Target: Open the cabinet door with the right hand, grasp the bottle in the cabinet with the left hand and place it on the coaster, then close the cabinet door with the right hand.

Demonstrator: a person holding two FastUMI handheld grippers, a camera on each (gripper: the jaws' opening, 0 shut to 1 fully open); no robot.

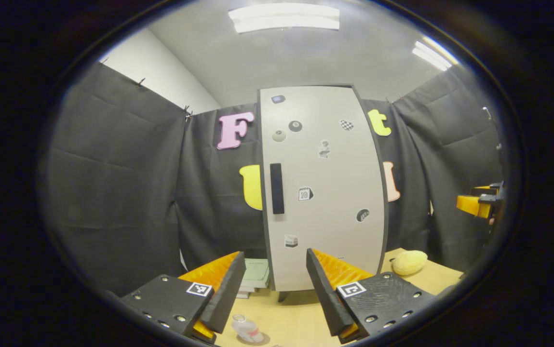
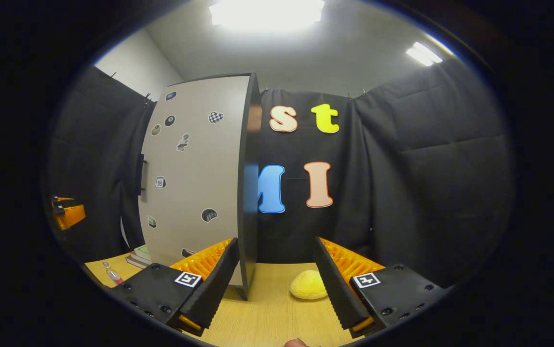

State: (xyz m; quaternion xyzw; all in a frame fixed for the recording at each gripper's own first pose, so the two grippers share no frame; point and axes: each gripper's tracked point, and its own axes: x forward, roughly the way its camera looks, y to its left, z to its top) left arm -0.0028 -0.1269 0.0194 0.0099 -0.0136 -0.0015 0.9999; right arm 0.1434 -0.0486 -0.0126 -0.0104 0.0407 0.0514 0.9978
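cabinet door (image 1: 322, 188) shut, handle (image 1: 277, 188) on its left edge | bottle (image 1: 247, 329) on coaster in front of cabinet, task looks done | left gripper (image 1: 269, 294) & right gripper (image 2: 274, 284) fingers apart, empty, backed off cabinet

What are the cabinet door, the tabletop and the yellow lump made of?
Pale grey cabinet door: looks like matt laminated board, flat and even with a dark edge band. Light tan tabletop: wood-grain laminate or veneer, fine streaks showing. Yellow rounded lump: probably sponge or foam, with a dull, pitted surface.
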